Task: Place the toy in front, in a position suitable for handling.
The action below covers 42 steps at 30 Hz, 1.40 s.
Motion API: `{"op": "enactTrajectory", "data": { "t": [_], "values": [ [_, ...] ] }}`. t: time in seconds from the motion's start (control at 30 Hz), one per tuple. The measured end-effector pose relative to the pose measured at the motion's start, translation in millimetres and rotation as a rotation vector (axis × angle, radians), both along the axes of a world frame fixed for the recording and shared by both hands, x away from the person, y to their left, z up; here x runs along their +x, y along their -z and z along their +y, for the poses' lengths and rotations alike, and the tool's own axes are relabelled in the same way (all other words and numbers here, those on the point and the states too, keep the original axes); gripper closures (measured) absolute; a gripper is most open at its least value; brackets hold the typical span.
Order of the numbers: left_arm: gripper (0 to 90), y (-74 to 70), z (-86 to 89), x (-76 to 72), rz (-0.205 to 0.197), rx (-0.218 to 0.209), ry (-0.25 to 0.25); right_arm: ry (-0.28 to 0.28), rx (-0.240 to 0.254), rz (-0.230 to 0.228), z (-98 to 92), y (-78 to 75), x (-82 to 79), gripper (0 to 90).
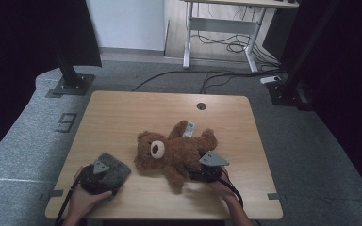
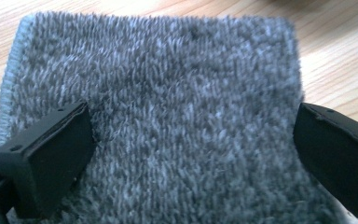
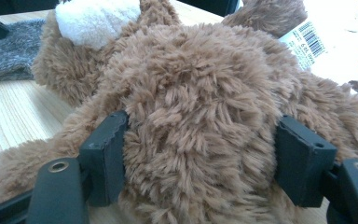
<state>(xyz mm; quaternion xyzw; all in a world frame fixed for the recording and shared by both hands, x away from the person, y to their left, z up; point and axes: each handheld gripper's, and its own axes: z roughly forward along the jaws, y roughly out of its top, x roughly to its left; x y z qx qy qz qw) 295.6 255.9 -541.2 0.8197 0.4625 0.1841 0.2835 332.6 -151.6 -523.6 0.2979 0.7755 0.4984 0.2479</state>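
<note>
A brown teddy bear [image 1: 169,153] lies on its back in the middle of the wooden table [image 1: 122,113], with a white label [image 1: 188,127] by its arm. My right gripper [image 1: 194,165] reaches in from the bear's right side. In the right gripper view its pads [image 3: 107,154] touch the fur on both sides of the bear's belly [image 3: 191,84], which bulges between them. A grey fuzzy cloth [image 1: 115,167] lies flat to the bear's left. My left gripper [image 1: 107,173] rests low over the cloth [image 2: 168,70], jaws spread wide and nothing pinched [image 2: 193,140].
A round cable hole [image 1: 201,106] sits near the table's far edge. Dark stands [image 1: 70,75] flank the table on the grey floor. A white desk frame [image 1: 217,28] and cables [image 1: 207,75] lie beyond. The far half of the table is bare wood.
</note>
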Motion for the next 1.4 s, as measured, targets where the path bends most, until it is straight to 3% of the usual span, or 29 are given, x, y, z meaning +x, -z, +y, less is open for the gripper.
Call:
{"op": "enactTrajectory", "data": {
  "t": [0.1, 0.23, 0.3, 0.37, 0.4, 0.47, 0.5, 0.57, 0.6, 0.7, 0.83, 1.0, 1.13, 1.37, 1.4],
  "values": [
    [0.0, 1.9, 1.9, 3.3, 0.025, -0.017, 0.009, 0.000, -0.001, 0.002, -0.2, -0.2, 0.2, 27.4],
    [4.2, 0.8, 5.4, 3.6, 0.020, -0.026, 0.012, -0.001, -0.002, 0.002, -0.4, -0.3, 0.2, 27.4],
    [16.9, -0.5, 8.2, 1.9, -0.001, -0.037, 0.026, -0.002, -0.002, 0.000, -0.2, -0.1, 0.0, 27.4],
    [19.9, -0.9, 9.4, 1.7, -0.010, -0.041, 0.024, -0.002, -0.002, 0.000, -0.3, -0.1, -0.1, 27.4],
    [32.2, -1.3, 11.4, 1.7, -0.025, -0.047, 0.020, -0.002, -0.005, -0.001, -0.4, -0.2, -0.6, 27.4],
    [36.9, -1.3, 12.5, 1.8, -0.037, -0.048, 0.017, -0.002, -0.006, -0.002, -0.4, -0.3, -0.7, 27.4],
    [46.7, -1.1, 13.7, 1.9, -0.046, -0.050, 0.019, -0.002, -0.007, -0.002, -0.5, -0.3, -1.1, 27.4],
    [49.5, -1.5, 14.5, 2.1, -0.051, -0.047, 0.018, -0.002, -0.007, -0.002, -0.6, -0.2, -1.0, 27.4],
    [59.1, -2.0, 14.5, 1.7, -0.059, -0.039, 0.017, -0.002, -0.006, -0.002, -0.7, -0.2, -0.8, 27.4],
    [68.1, -2.2, 14.3, 1.4, -0.068, -0.026, 0.010, -0.002, -0.005, -0.002, -0.8, -0.2, -0.7, 27.3],
    [71.8, -2.8, 14.3, 1.3, -0.076, -0.022, 0.005, 0.001, -0.003, -0.004, -1.1, -0.1, -1.1, 26.8],
    [72.8, -5.9, 22.1, 0.0, -0.100, -0.085, -0.009, 0.005, 0.003, -0.005, -2.3, -0.7, -1.3, 25.7],
    [72.8, -12.5, 29.9, -3.5, -0.135, -0.166, -0.018, 0.016, 0.008, -0.001, -2.9, -2.2, -2.2, 24.3],
    [72.7, -18.1, 34.8, -6.7, -0.164, -0.225, -0.021, 0.020, 0.027, 0.015, -10.2, -10.2, -3.5, 23.5],
    [72.6, -18.7, 35.3, -6.6, -0.164, -0.234, -0.021, 0.042, 0.020, 0.025, -14.4, -11.8, -1.6, 21.5]
  ]
}}
